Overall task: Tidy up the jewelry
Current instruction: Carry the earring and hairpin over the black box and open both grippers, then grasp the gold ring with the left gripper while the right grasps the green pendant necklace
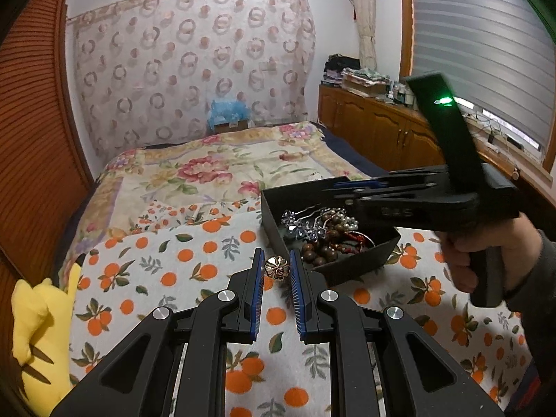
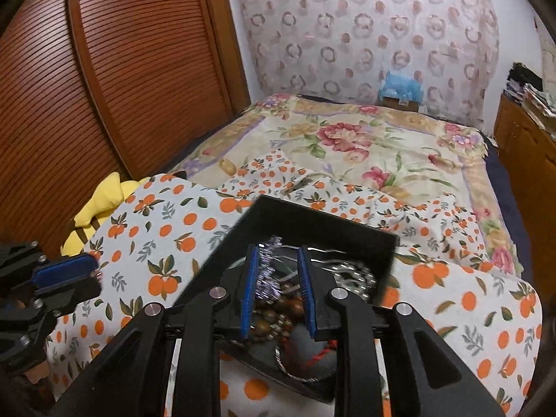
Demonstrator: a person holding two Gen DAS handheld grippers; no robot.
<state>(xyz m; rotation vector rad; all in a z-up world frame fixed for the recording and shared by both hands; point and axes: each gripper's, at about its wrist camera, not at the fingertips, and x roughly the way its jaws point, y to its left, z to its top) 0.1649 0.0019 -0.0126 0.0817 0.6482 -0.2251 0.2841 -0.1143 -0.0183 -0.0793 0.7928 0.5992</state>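
A gold flower brooch (image 1: 276, 266) sits pinched between the left gripper (image 1: 277, 271) pads, just outside the black box (image 1: 354, 264). The right gripper (image 2: 278, 286), jaws apart, hovers over the tangled beads (image 1: 321, 248) and hairpins (image 1: 305, 224) inside. Sorting looks barely begun.

This is a bedroom in a home. A bed (image 1: 222, 170) fills the middle, covered with a floral quilt (image 2: 351, 146) and an orange-print sheet (image 1: 166, 264). A louvred wooden wardrobe door (image 2: 114, 80) stands along one side, and a low wooden cabinet (image 1: 375, 125) piled with folded clothes (image 1: 361, 78) runs under a window with a striped blind (image 1: 479, 41). A patterned cloth (image 1: 194, 59) hangs on the far wall.
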